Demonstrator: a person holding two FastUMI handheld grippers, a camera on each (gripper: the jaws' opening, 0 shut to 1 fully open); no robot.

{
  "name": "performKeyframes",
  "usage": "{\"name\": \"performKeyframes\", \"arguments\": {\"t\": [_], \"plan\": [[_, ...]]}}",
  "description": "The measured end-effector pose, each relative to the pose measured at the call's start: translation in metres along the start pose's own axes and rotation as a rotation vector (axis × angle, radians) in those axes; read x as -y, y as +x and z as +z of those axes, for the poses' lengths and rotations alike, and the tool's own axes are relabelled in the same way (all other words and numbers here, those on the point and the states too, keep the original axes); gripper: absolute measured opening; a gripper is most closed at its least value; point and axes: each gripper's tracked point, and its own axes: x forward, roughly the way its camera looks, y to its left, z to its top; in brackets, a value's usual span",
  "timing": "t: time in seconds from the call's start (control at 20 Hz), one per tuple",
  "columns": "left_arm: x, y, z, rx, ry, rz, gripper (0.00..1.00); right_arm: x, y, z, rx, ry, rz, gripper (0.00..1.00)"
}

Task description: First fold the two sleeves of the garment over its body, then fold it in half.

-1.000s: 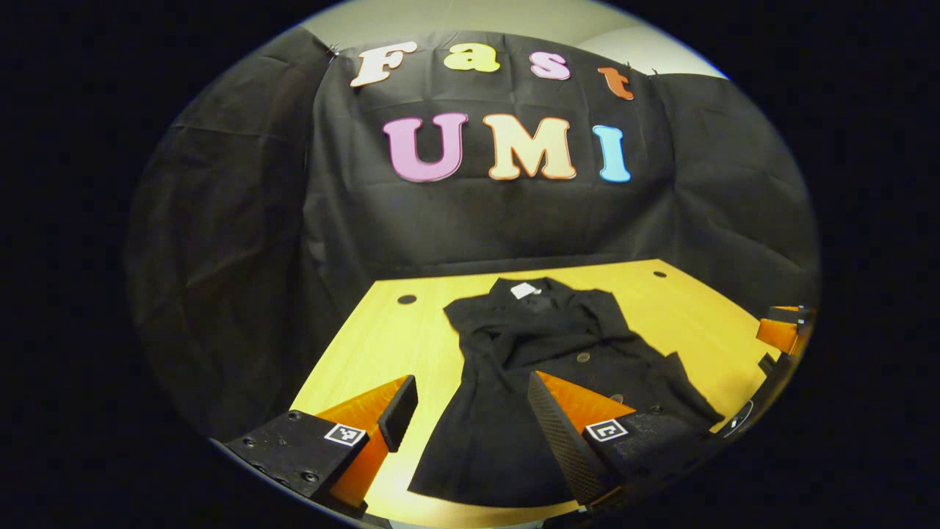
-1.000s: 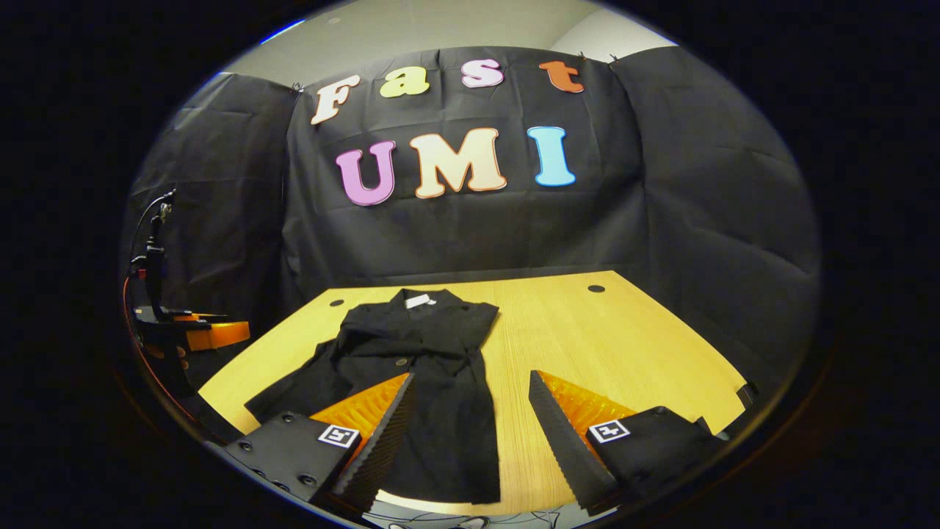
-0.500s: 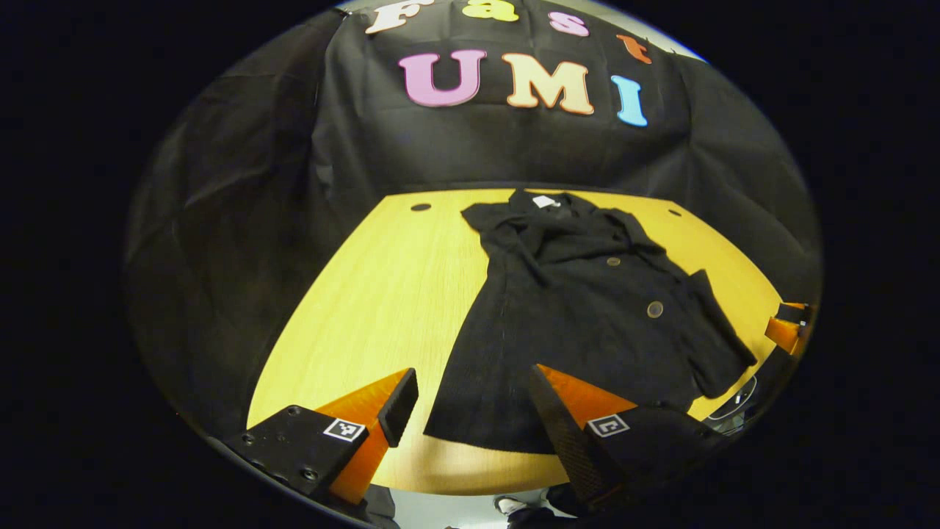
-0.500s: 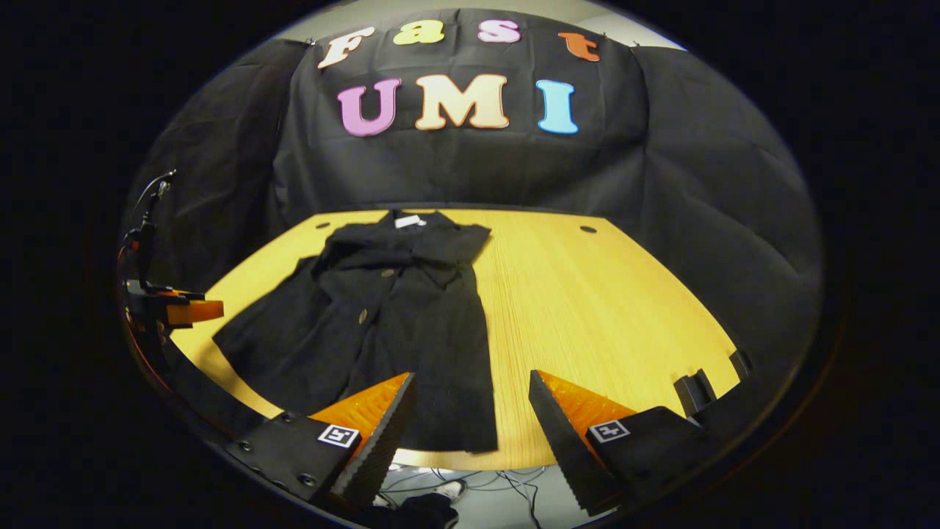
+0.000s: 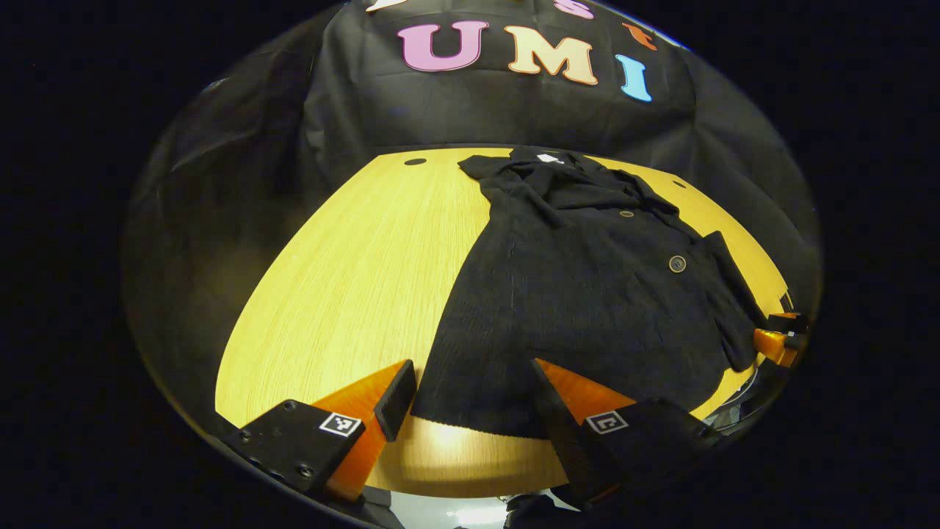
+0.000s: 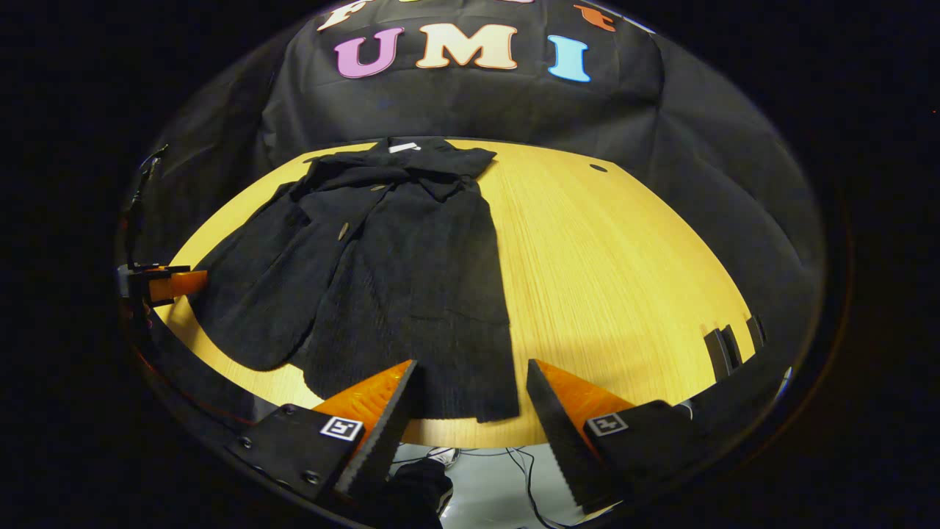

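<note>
A black garment [image 5: 587,294] with round buttons lies flat on the yellow table [image 5: 352,279], collar and white tag at the far end. Its hem runs along the near edge. My left gripper [image 5: 470,382] hovers open over the hem's left corner, with nothing between its fingers. In the right gripper view the garment [image 6: 411,272] spreads left of centre, and a loose flap of it [image 6: 250,301] reaches toward the table's left rim. My right gripper [image 6: 470,375] stands open above the hem's right corner. The other gripper shows at the edge of each view [image 5: 778,342] [image 6: 165,283].
The table [image 6: 624,279] has small round holes near its far corners [image 5: 415,161] [image 6: 598,167] and dark slots at its right rim [image 6: 727,345]. Black cloth walls close in the back and sides. Floor with cables [image 6: 507,470] lies below the near edge.
Both views have tipped downward and moved nearer the garment, which now looks larger and lies further under the fingers. Both grippers have stayed open. The garment has not shifted.
</note>
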Motion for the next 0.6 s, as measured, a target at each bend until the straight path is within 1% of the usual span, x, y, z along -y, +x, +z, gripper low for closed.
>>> {"name": "performKeyframes", "arguments": {"t": [0.05, 0.1, 0.15, 0.2, 0.3, 0.35, 0.4, 0.45, 0.5, 0.6], "plan": [[0.002, 0.003, 0.0, 0.024, 0.0, -0.013, 0.96, -0.006, 0.001, -0.004, -0.01, 0.017, 0.036, 0.87], [0.005, 0.001, -0.001, 0.043, 0.014, -0.024, 0.92, -0.011, 0.002, -0.005, -0.017, 0.044, 0.055, 0.73], [0.013, 0.001, 0.002, 0.077, 0.034, -0.054, 0.85, -0.012, 0.003, -0.002, -0.009, 0.067, 0.062, 0.6], [0.021, 0.001, 0.0, 0.093, 0.059, -0.084, 0.69, -0.013, 0.003, -0.002, -0.022, 0.076, 0.071, 0.46], [0.031, 0.001, -0.002, 0.124, 0.088, -0.132, 0.37, -0.016, 0.003, -0.003, -0.039, 0.095, 0.057, 0.18], [0.03, -0.002, -0.003, 0.135, 0.088, -0.136, 0.21, -0.017, 0.0, -0.003, -0.043, 0.094, 0.051, 0.1], [0.032, -0.004, -0.004, 0.137, 0.085, -0.146, 0.05, -0.017, -0.002, -0.001, -0.047, 0.094, 0.045, 0.06], [0.032, -0.006, -0.005, 0.133, 0.074, -0.157, 0.01, -0.018, 0.002, -0.002, -0.052, 0.094, 0.041, 0.06], [0.031, -0.006, -0.005, 0.126, 0.052, -0.172, 0.0, -0.018, 0.001, -0.001, -0.059, 0.09, 0.041, 0.03], [0.032, -0.007, -0.005, 0.107, -0.004, -0.194, 0.0, -0.017, 0.0, -0.002, -0.074, 0.088, 0.049, 0.03]]}}
